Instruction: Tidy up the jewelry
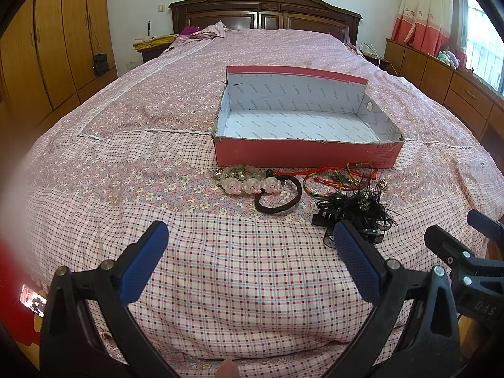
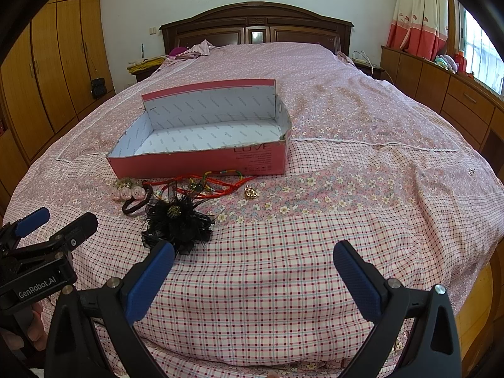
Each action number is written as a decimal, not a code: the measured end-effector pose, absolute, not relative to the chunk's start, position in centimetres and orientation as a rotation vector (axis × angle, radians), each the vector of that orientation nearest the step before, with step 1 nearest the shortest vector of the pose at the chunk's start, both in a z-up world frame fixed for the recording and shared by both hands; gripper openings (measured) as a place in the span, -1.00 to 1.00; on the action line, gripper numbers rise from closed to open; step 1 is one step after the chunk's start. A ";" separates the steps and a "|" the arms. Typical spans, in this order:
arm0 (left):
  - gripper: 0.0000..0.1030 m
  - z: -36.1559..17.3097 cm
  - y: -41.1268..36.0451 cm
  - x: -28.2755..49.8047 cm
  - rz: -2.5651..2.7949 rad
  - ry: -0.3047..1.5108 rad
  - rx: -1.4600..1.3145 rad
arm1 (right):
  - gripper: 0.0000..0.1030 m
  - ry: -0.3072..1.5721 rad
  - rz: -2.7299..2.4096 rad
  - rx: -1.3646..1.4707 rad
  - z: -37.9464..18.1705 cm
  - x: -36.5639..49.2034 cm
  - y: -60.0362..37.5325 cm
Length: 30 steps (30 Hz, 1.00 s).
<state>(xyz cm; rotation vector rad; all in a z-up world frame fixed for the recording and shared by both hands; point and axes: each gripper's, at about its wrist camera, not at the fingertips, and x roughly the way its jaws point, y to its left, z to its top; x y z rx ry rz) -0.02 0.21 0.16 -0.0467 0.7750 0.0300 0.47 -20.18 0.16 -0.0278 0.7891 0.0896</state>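
Observation:
An open pink box (image 1: 307, 152) with a white printed lining stands on the bed; it also shows in the right wrist view (image 2: 201, 163). In front of it lie a brown hair tie with pink charms (image 1: 252, 186), a pale bead bracelet (image 1: 236, 171), red and coloured cords (image 1: 340, 176), a black feather hair clip (image 1: 356, 211) (image 2: 176, 217) and a small gold charm (image 2: 250, 192). My left gripper (image 1: 252, 239) is open and empty, short of the jewelry. My right gripper (image 2: 253, 261) is open and empty, right of the feather clip.
The bed has a pink floral and checked cover (image 1: 220, 267). A dark wooden headboard (image 1: 264, 12) is at the far end. Wooden wardrobes (image 1: 47, 47) line the left, a low cabinet (image 1: 441, 78) and curtains the right.

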 end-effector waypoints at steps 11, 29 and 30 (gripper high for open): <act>0.91 0.1 0.2 0.0 0.030 0.775 -0.047 | 1.00 0.787 0.090 -0.027 0.2 0.4 -20.2; 0.90 0.1 1.5 1.5 -0.007 0.800 -0.054 | 1.00 0.777 0.107 -0.020 0.8 0.6 -21.0; 0.89 -0.1 1.6 1.7 -0.010 0.806 -0.059 | 1.00 0.773 0.108 -0.025 0.8 0.6 -21.0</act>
